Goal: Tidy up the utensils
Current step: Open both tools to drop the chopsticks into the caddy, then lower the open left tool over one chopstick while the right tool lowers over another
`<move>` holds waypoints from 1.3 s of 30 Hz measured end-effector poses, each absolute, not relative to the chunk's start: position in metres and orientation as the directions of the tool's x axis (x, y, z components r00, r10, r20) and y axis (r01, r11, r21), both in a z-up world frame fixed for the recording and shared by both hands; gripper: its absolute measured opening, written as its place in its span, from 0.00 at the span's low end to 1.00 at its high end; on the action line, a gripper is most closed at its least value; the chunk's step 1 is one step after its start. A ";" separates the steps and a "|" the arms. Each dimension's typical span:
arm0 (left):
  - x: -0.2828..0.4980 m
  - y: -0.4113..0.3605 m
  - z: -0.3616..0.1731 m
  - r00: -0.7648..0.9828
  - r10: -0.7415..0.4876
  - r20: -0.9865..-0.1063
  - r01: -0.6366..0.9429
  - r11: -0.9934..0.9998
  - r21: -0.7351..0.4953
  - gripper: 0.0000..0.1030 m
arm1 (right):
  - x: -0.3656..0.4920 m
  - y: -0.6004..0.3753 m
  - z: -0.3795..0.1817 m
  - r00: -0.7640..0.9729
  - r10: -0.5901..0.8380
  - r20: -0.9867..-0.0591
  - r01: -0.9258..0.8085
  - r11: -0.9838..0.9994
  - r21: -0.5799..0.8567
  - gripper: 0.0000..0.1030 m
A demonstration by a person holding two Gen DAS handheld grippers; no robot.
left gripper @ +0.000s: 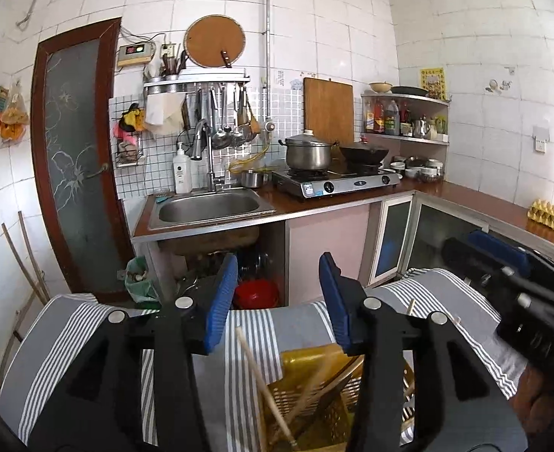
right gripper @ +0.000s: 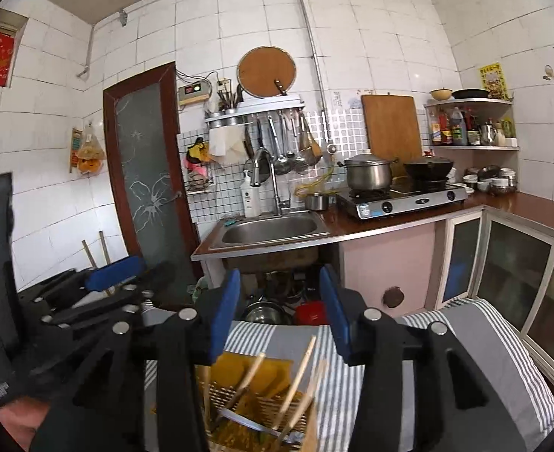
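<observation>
Though partly hidden behind the black gripper arms, the yellow utensil basket (left gripper: 314,406) sat low on a grey striped cloth (left gripper: 254,335), with wooden chopsticks (left gripper: 262,373) sticking up from it; its lower part was cut off by the frame edge. Metal pieces inside (right gripper: 247,423) were blurred, hard to tell. Left gripper (left gripper: 277,301) and right gripper (right gripper: 277,312) both stood partly open above the basket, holding nothing. Behind: sink (left gripper: 209,207), steel pot (left gripper: 309,150), dark wok (left gripper: 363,150) on the stove.
</observation>
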State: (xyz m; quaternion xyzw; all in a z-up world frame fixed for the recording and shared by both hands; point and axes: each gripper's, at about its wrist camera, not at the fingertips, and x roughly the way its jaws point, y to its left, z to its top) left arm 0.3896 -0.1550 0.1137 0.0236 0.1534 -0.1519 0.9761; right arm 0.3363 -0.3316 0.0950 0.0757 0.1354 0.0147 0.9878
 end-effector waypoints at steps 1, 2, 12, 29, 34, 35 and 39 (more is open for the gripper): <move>0.387 -0.150 0.114 0.910 -0.284 -0.302 0.297 0.955 -0.004 0.43 | 0.334 -0.335 0.095 0.963 0.046 -0.266 -0.003 0.988 0.157 0.43; 0.384 -0.144 0.115 0.911 -0.283 -0.299 0.293 0.956 -0.010 0.44 | 0.331 -0.339 0.095 0.962 0.039 -0.271 0.005 0.987 0.160 0.43; 0.345 -0.100 0.102 0.921 -0.196 -0.336 0.216 0.976 0.023 0.44 | 0.293 -0.363 0.079 0.920 -0.055 -0.389 0.098 0.991 0.093 0.44; 0.220 -0.027 -0.040 0.776 -0.165 -0.609 0.194 0.981 -0.018 0.44 | 0.163 -0.329 -0.036 0.759 0.020 -0.651 0.024 0.998 0.058 0.44; 0.186 -0.025 -0.068 0.748 -0.156 -0.646 0.201 0.980 -0.003 0.44 | 0.135 -0.309 -0.057 0.751 0.014 -0.660 0.024 0.998 0.049 0.44; 0.181 -0.026 -0.071 0.748 -0.151 -0.647 0.207 0.978 0.011 0.44 | 0.131 -0.307 -0.060 0.745 0.023 -0.667 0.024 0.998 0.062 0.44; 0.171 -0.022 -0.071 0.743 -0.157 -0.651 0.216 0.976 0.010 0.47 | 0.127 -0.300 -0.066 0.737 0.030 -0.675 0.019 0.998 0.065 0.43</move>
